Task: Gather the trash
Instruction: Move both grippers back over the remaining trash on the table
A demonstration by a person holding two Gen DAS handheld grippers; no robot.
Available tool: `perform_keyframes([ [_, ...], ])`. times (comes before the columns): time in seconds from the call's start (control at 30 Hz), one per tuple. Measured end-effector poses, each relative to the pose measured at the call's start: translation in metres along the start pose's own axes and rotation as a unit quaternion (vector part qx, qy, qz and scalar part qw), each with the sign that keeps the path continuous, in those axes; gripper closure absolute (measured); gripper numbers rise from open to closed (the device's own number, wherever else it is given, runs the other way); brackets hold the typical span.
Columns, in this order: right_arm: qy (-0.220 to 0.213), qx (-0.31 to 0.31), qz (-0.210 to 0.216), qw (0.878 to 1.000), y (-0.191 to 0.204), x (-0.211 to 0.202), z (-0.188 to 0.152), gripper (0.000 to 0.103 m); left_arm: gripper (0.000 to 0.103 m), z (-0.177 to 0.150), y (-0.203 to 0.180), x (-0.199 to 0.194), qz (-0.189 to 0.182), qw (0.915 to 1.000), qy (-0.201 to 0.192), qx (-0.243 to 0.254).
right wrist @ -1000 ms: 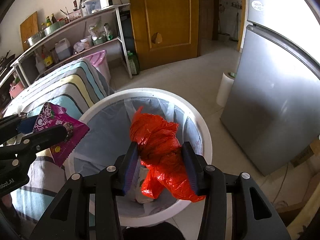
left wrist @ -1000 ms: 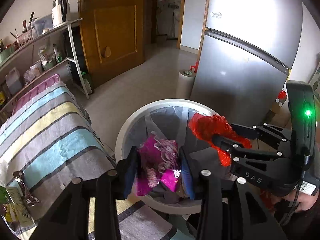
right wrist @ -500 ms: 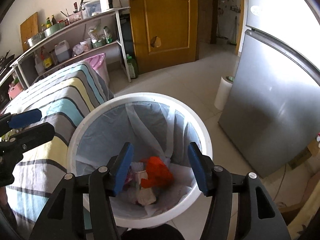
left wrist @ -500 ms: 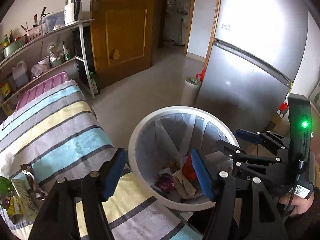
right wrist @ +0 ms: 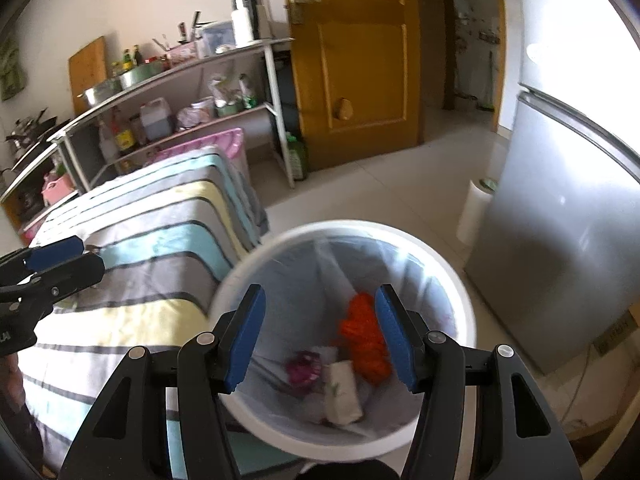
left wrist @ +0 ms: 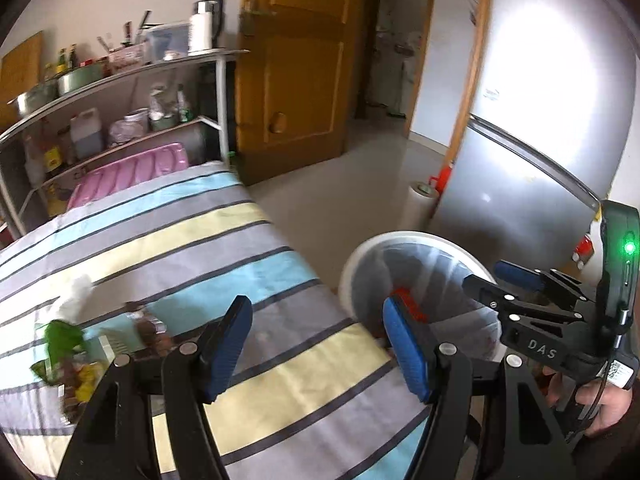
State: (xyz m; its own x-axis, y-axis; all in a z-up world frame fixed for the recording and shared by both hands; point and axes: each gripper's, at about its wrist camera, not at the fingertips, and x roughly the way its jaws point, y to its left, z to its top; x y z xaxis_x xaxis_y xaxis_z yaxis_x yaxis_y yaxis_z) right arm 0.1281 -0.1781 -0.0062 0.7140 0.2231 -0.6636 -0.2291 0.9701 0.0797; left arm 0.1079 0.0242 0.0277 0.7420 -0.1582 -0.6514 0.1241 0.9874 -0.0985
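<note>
Since both tools stand with their blue pads apart and nothing between them, neither is carrying anything at this moment. The right tool hangs directly above the white bin, which stands on the floor just right of the bed and near the silver fridge. A clear liner is fitted over the bin's rim, presumably so the load can be lifted out in one piece. Down in the liner lie a crumpled orange-red bag, a purple wrapper and a pale folded packet, all below and between the right tool's open pads, well clear of them.

The left tool points over the striped bedcover, with the bin off to its right and the right tool showing at the far right of its view, held by a hand. What is left of the trash sits on the bedcover at the near left: a green wrapper, a brown wrapper, a crumpled white tissue and some yellow and dark scraps, blurred and hard to tell apart. They lie to the left of the left tool's left pad, near it but not between the pads. My judgement is that the left tool is the better placed to fetch them, needing to swing left and drop toward the cover, while the bin stays close enough to the bed edge for a short carry back.
</note>
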Motion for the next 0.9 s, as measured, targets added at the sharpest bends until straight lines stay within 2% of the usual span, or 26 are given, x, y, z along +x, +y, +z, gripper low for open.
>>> perform_keyframes([
  [0.4, -0.010, -0.043, 0.057, 0.997, 0.068, 0.005, 0.017, 0.045, 0.033, -0.018, 0.068, -0.040, 0.052, 0.9972, -0.026, -0.046],
  [0.9, 0.026, -0.122, 0.142, 0.982, 0.163, 0.035, 0.022, 0.045, 0.030, -0.056, 0.144, -0.070, 0.114, 0.9886, -0.024, -0.096],
])
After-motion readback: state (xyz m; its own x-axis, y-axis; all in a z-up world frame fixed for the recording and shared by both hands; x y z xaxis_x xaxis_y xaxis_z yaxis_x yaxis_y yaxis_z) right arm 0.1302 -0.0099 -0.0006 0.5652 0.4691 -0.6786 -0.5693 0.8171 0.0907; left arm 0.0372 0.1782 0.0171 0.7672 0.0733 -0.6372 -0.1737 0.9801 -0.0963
